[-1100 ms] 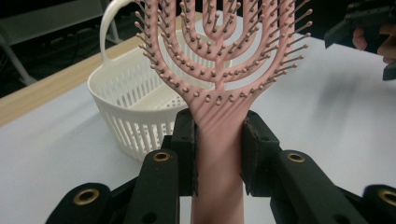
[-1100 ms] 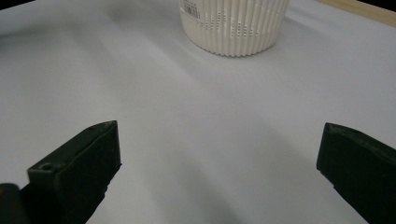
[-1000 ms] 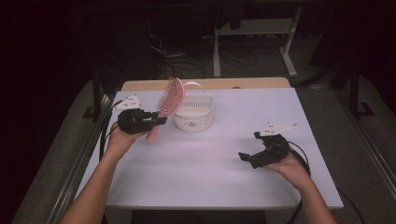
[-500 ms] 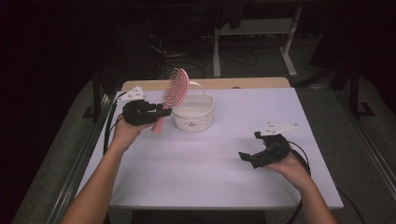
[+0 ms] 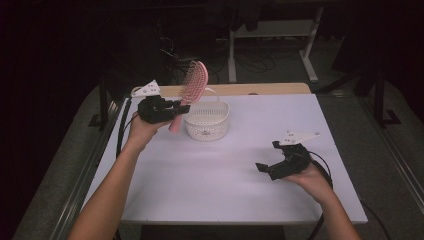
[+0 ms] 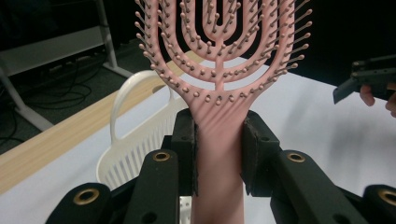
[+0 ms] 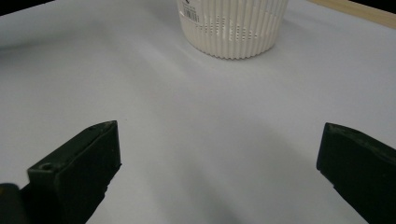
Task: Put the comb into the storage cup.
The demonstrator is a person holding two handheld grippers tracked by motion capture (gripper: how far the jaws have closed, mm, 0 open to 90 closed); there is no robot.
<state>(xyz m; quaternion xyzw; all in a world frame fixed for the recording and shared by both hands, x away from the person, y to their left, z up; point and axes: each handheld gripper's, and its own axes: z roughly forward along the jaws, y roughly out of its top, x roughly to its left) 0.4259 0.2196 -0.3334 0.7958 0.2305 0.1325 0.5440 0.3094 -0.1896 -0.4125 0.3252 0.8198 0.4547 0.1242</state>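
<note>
Left hand-held gripper clamps hairbrush handle upright.

- On the white basket, at about eleven o'clock in the right gripper view, a small sticker sits on the outer wall near the top edge; it carries dark bars like a barcode; the marks are too small and blurred to read
- No other text, brand, number or sign can be read on the pink hairbrush, the basket's handle or the white table
</note>
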